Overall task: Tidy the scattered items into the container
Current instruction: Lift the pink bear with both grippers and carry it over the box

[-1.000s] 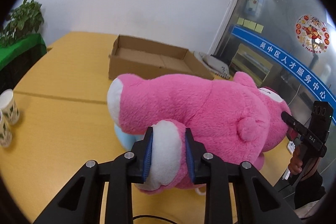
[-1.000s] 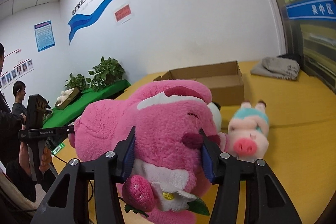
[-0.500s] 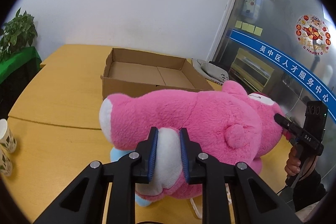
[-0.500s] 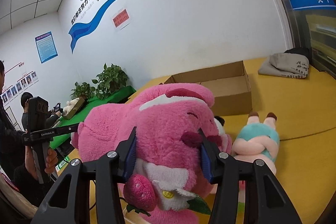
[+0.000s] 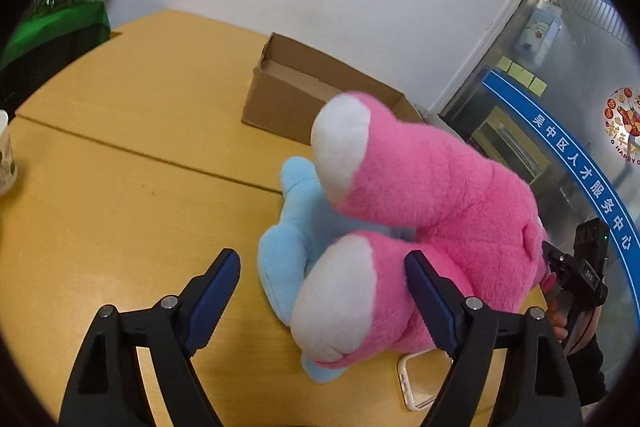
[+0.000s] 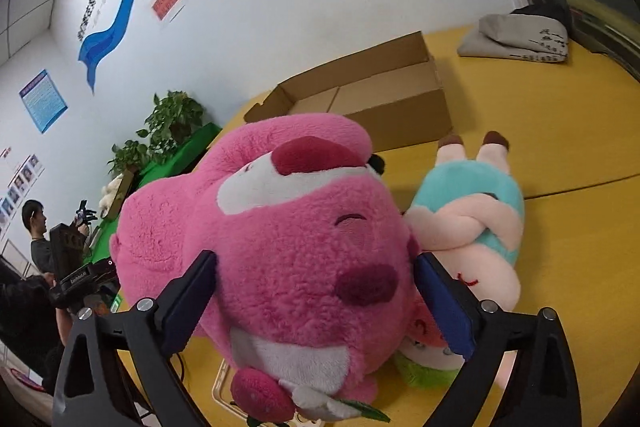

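Note:
A big pink plush bear (image 5: 432, 211) lies on the yellow table (image 5: 120, 211), partly over a light blue plush (image 5: 288, 259). My left gripper (image 5: 322, 291) is open, its jaws wide on either side of the bear's near white-soled foot without squeezing it. My right gripper (image 6: 316, 291) is shut on the bear's head (image 6: 304, 251), a pad pressed into each side. The open cardboard box (image 5: 304, 99) stands behind the bear; it also shows in the right wrist view (image 6: 384, 95) and looks empty.
A pig plush in a teal top (image 6: 472, 227) lies right of the bear's head. A phone case (image 5: 420, 379) lies under the bear. A paper cup (image 5: 6, 155) stands at the left. Folded grey cloth (image 6: 520, 39) lies far right. People stand beyond the table.
My left gripper has let go of the bear's foot and opened wide. The bear has come down onto the table and tilted. My right gripper still holds the head.

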